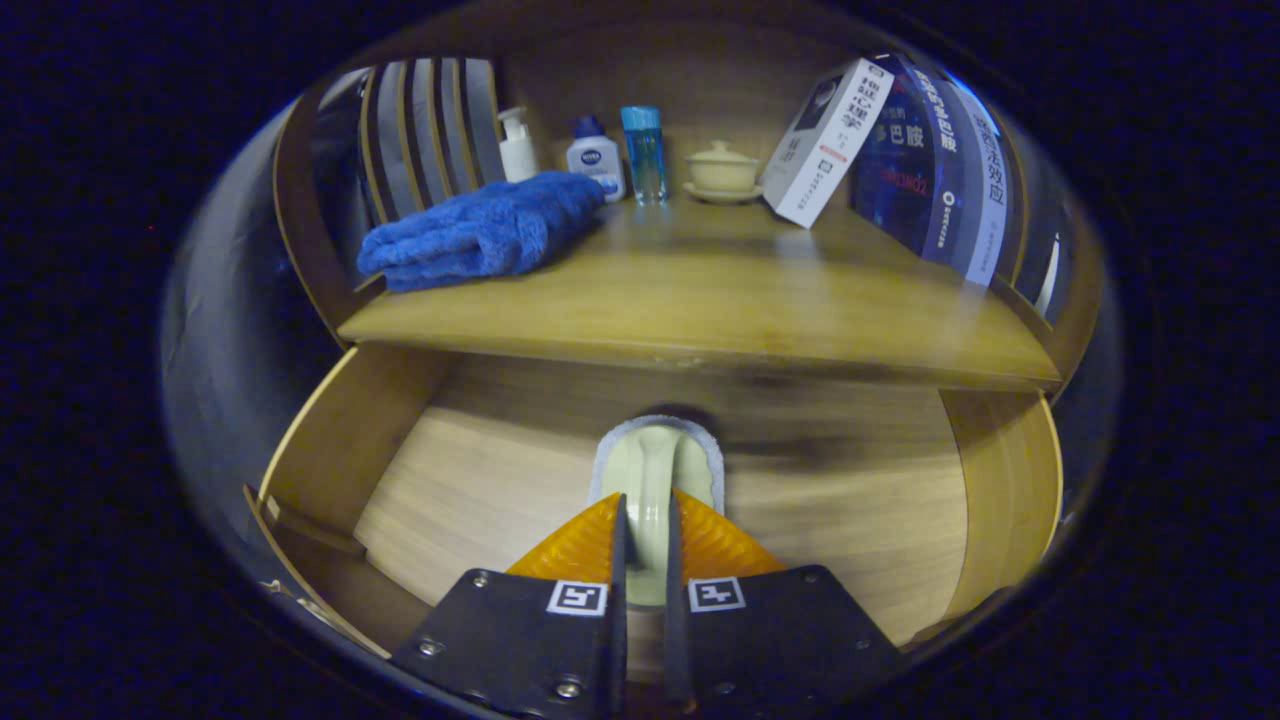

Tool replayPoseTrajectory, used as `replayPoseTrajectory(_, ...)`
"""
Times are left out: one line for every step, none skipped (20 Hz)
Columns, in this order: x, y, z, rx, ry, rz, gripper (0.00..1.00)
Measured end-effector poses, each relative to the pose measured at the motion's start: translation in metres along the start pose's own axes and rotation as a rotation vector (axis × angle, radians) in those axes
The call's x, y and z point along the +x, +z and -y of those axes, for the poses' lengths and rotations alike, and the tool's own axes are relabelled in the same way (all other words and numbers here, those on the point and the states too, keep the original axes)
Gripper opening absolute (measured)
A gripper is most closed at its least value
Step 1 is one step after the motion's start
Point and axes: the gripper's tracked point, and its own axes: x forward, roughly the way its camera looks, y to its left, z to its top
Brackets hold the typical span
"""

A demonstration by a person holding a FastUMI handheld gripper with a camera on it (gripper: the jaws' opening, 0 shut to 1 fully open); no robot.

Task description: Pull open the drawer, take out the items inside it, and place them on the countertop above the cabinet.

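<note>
A home nook: toiletry bottles (pixel 594 158), towel (pixel 480 232), books (pixel 930 160).

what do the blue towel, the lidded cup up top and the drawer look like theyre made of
Blue towel: soft plush fabric, probably microfibre, going by its fuzzy pile. Lidded cup with saucer: likely glazed ceramic, smooth with a pale sheen. Drawer: wood or wood veneer, visible grain, matte finish. The gripper is shut on a pale glossy handle.

The wooden countertop (pixel 720 290) bears a blue towel (pixel 480 232), bottles (pixel 596 158), a lidded cup (pixel 722 167) and books (pixel 905 150).
</note>
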Motion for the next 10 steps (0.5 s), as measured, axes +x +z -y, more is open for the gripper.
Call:
replayPoseTrajectory(-0.003,0.004,-0.002,0.018,0.016,0.028,0.16)
replayPoseTrajectory(-0.007,0.006,-0.006,0.037,0.042,0.047,0.16)
replayPoseTrajectory(-0.010,0.005,-0.013,0.054,0.077,0.059,0.15)
replayPoseTrajectory(-0.015,0.004,-0.017,0.068,0.098,0.066,0.15)
replayPoseTrajectory(-0.020,0.002,-0.018,0.076,0.109,0.070,0.15)
replayPoseTrajectory(-0.025,0.001,-0.020,0.081,0.119,0.073,0.15)
replayPoseTrajectory(-0.031,0.002,-0.023,0.086,0.129,0.082,0.15)
replayPoseTrajectory(-0.037,0.004,-0.027,0.087,0.140,0.089,0.15)
replayPoseTrajectory(-0.043,0.006,-0.029,0.085,0.147,0.096,0.15)
replayPoseTrajectory(-0.050,0.010,-0.030,0.079,0.149,0.106,0.15)
